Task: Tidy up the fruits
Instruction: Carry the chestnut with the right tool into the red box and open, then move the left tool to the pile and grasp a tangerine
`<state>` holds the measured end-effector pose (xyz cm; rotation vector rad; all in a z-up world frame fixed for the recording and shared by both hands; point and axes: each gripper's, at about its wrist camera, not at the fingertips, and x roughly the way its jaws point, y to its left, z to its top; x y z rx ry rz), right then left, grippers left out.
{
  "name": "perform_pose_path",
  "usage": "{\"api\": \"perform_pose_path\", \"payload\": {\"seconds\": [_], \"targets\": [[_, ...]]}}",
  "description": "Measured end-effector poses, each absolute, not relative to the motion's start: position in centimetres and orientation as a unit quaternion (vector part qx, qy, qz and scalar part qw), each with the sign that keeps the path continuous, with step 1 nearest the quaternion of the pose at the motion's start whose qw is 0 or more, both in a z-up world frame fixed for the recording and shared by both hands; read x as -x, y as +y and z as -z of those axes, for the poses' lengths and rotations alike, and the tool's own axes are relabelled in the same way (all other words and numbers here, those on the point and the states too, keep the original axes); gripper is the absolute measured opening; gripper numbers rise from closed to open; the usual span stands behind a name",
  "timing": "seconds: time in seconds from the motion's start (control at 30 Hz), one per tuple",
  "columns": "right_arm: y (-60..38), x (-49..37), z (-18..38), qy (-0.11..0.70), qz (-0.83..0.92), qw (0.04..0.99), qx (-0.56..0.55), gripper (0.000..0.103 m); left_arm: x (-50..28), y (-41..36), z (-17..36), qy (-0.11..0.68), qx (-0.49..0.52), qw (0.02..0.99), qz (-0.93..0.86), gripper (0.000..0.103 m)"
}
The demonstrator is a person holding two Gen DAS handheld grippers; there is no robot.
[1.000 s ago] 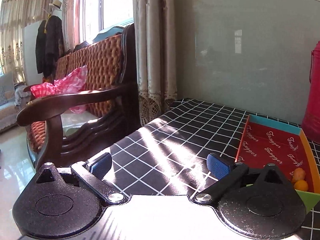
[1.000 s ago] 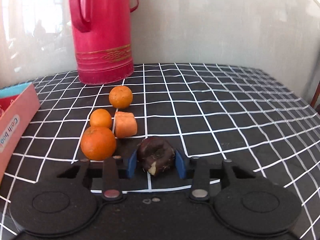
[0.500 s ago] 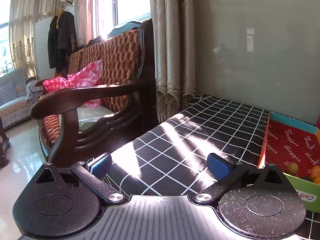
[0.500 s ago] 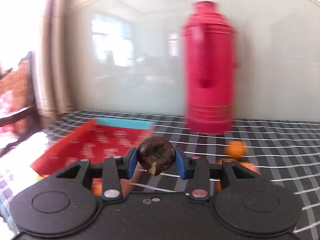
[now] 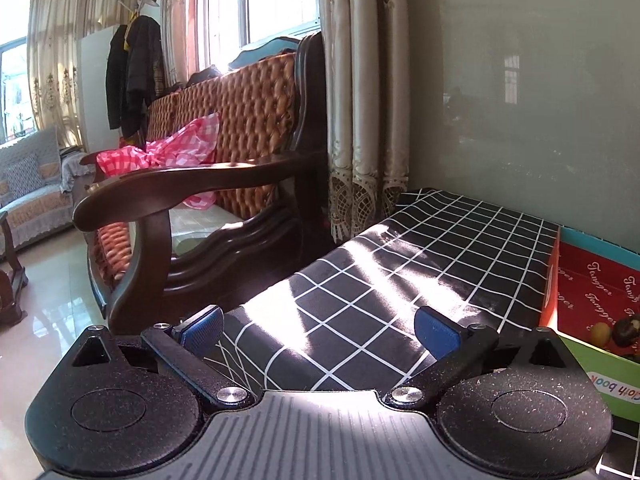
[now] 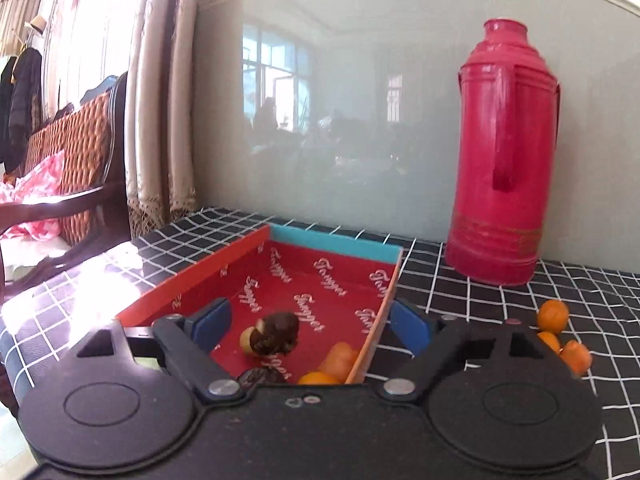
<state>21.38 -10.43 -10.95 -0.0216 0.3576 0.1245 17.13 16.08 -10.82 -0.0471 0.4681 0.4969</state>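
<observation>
Right claw (image 6: 308,326) has just been opening: we see its blue pads (image 6: 210,322) spread wide w/ nothing pressed between them. It hangs over the near end of the red box (image 6: 320,280), whose right wall passes just inside the right pad. Dark brown fruit (image 6: 278,332) sits loose on the box floor, between the pads in the picture but clear of both, at approx 12 o'clock from the claw body. A small yellowish piece (image 6: 249,338) touches it at its 9 o'clock. An orange chunk (image 6: 340,358) and an orange fruit (image 6: 316,378) lie in the box's near right corner, at 4 o'clock from the dark fruit. A second dark piece (image 6: 260,376) peeks out at the claw body's edge; we can't tell what it is.

Outside the box, at 3 o'clock, three more orange pieces (image 6: 554,314) lie in a close cluster on the checked desk (image 6: 500,300). Red thermos (image 6: 504,152) stands upright at 1 o'clock, against the wall.

Left claw (image 5: 318,326) is open too, empty, over the sunlit desk cloth. From there the box is at 3 o'clock, w/ the dark fruit near its front wall. A wooden armchair (image 5: 200,184) stands at 10 o'clock, beside the desk.
</observation>
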Motion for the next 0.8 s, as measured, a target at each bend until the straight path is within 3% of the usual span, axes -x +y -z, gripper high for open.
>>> {"api": "perform_pose_path", "payload": {"seconds": [0.33,0.8], "targets": [[-17.4,-19.8,10.0,0.140,0.098,0.985,-0.025,0.097,-17.6,9.5,10.4,0.211,-0.020,0.965,-0.155,0.101],[-30.6,-15.6,11.1,0.159,0.354,0.920,-0.046,0.097,-18.0,-8.5,11.2,0.175,-0.095,0.976,0.088,0.101]]}}
